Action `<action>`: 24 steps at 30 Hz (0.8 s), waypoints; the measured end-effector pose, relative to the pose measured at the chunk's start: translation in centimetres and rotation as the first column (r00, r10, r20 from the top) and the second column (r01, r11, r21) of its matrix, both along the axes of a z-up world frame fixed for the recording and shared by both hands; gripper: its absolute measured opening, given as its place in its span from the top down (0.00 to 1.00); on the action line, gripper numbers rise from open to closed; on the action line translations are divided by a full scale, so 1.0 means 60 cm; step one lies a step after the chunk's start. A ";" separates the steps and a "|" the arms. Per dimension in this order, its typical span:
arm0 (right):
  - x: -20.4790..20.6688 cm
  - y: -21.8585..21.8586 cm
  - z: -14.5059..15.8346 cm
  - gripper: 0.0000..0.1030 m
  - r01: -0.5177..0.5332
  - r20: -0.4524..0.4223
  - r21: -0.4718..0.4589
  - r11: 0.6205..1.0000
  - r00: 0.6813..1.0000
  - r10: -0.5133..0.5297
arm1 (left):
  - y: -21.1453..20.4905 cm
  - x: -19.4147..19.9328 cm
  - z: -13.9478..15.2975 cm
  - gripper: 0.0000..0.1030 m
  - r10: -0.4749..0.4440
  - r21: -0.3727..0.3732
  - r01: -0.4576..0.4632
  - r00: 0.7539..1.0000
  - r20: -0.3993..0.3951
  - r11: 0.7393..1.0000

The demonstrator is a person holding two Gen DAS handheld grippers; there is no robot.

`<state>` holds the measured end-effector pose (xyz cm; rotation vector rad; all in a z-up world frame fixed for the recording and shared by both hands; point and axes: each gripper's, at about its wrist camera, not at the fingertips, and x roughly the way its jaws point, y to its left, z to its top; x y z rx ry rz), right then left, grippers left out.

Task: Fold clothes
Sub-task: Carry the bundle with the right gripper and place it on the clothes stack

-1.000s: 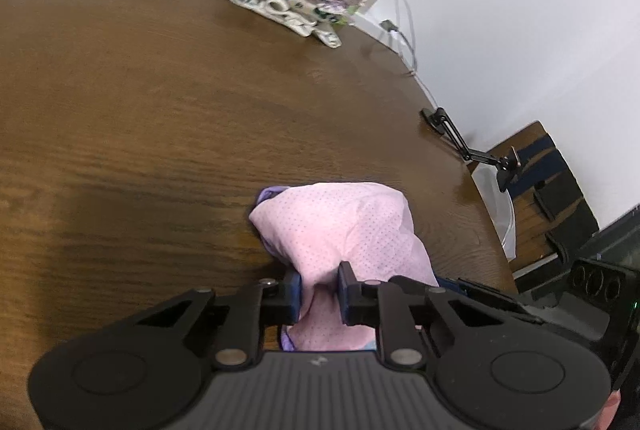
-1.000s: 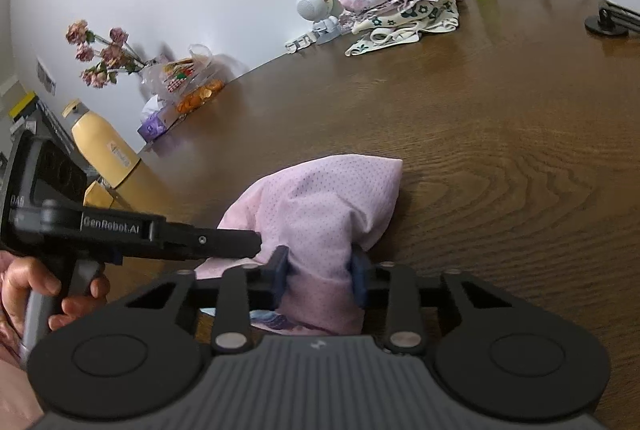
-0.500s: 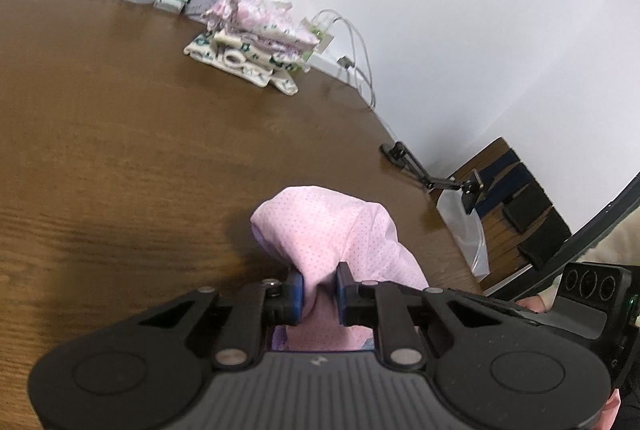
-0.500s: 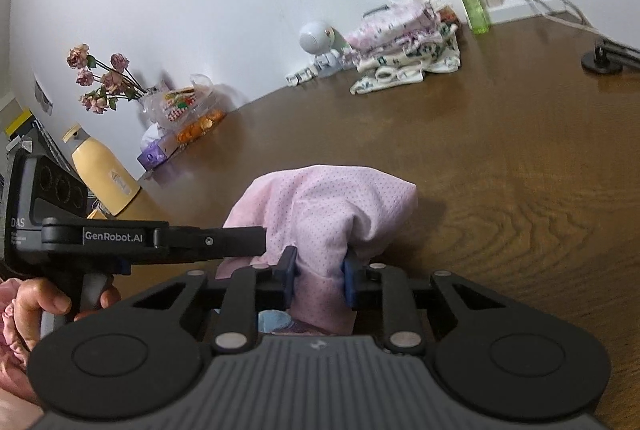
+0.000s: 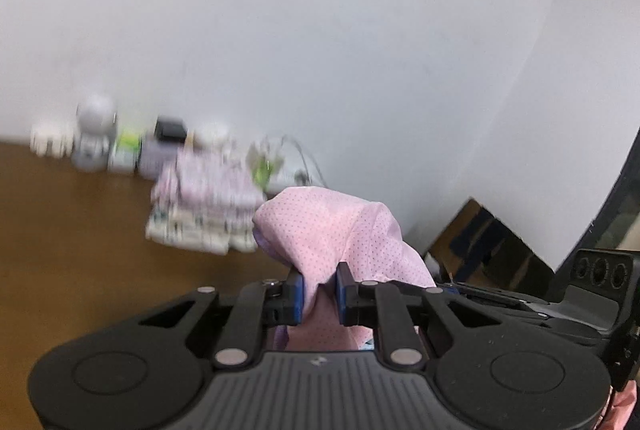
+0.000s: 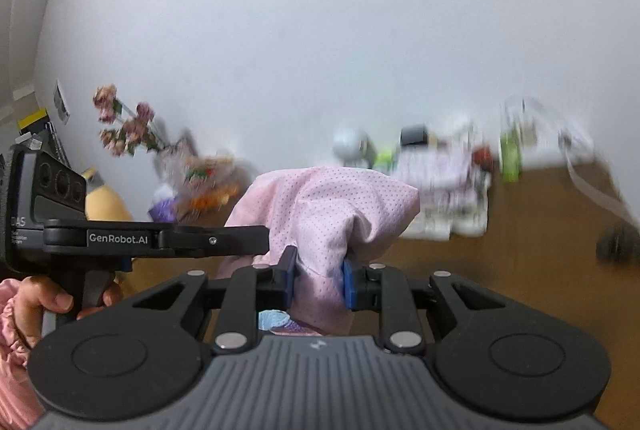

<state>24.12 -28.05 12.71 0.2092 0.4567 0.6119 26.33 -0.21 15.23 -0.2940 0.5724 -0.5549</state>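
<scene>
Pink dotted garment (image 5: 340, 230) held bunched above the near part of the wooden table (image 5: 80, 230), left gripper (image 5: 319, 294) and right gripper (image 6: 319, 280) both clamped on it. Risk: bunched layers slipping, skewing the fold.

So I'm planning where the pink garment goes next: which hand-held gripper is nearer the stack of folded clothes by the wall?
Cannot tell. Left hand-held gripper and right hand-held gripper both clamp the pink garment, side by side, facing the stack.
</scene>
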 end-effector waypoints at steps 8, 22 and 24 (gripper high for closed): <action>0.208 0.014 0.026 0.79 0.061 -0.006 0.001 0.998 0.998 -0.061 | -0.018 0.204 0.024 0.86 0.046 0.014 -0.046 0.999 0.011 0.999; 0.526 -0.004 -0.141 0.79 0.093 -0.248 0.074 0.993 0.966 -0.072 | -0.013 0.535 -0.167 0.86 0.061 0.041 -0.053 0.973 -0.224 0.998; 0.529 -0.008 -0.152 0.75 0.093 -0.250 0.085 0.992 0.966 -0.069 | -0.005 0.541 -0.186 0.86 0.056 0.021 -0.052 0.970 -0.237 0.998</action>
